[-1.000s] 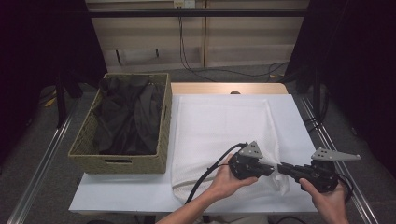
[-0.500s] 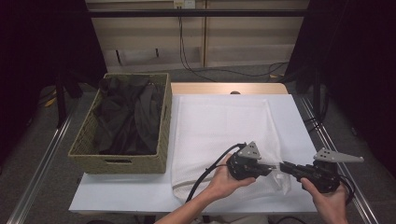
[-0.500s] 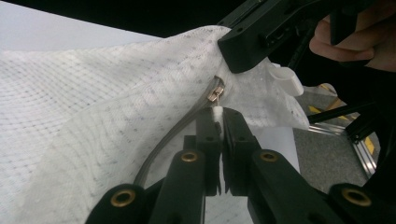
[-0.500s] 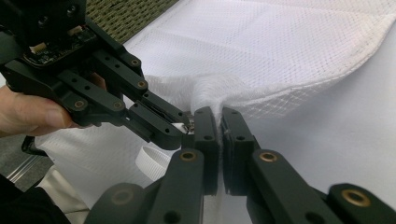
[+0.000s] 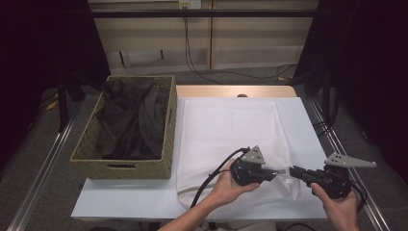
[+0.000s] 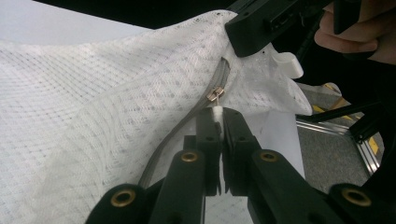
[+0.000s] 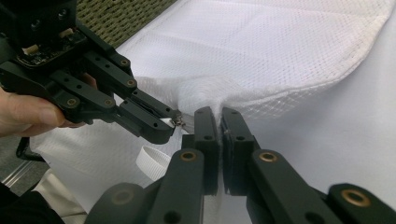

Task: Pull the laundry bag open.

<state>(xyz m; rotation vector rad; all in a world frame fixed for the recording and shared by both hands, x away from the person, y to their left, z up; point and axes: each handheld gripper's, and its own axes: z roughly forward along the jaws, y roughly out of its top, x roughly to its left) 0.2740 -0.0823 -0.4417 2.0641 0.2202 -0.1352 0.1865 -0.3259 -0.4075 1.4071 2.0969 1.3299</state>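
A white mesh laundry bag point(image 5: 231, 130) lies flat on the white table point(image 5: 308, 120). Its grey zipper point(image 6: 187, 123) runs up to a metal slider point(image 6: 215, 94). My left gripper point(image 6: 219, 114) is shut on the slider's small white pull tab. In the high view it point(image 5: 275, 174) sits at the bag's front right corner. My right gripper point(image 7: 218, 116) faces it, shut on a bunched fold of mesh just past the slider point(image 7: 178, 122). Both grippers' tips nearly meet, the right one point(image 5: 292, 171) coming from the right.
A woven basket point(image 5: 125, 166) holding dark clothing point(image 5: 132, 120) stands at the table's left, touching the bag's left edge. A white strap loop point(image 7: 152, 161) hangs off the bag corner. The table's right edge and a metal rail point(image 5: 337, 144) are close to my right hand.
Both grippers keep their holds at the bag's corner. The right one has drifted very slightly to the right; the bag and basket have not moved.
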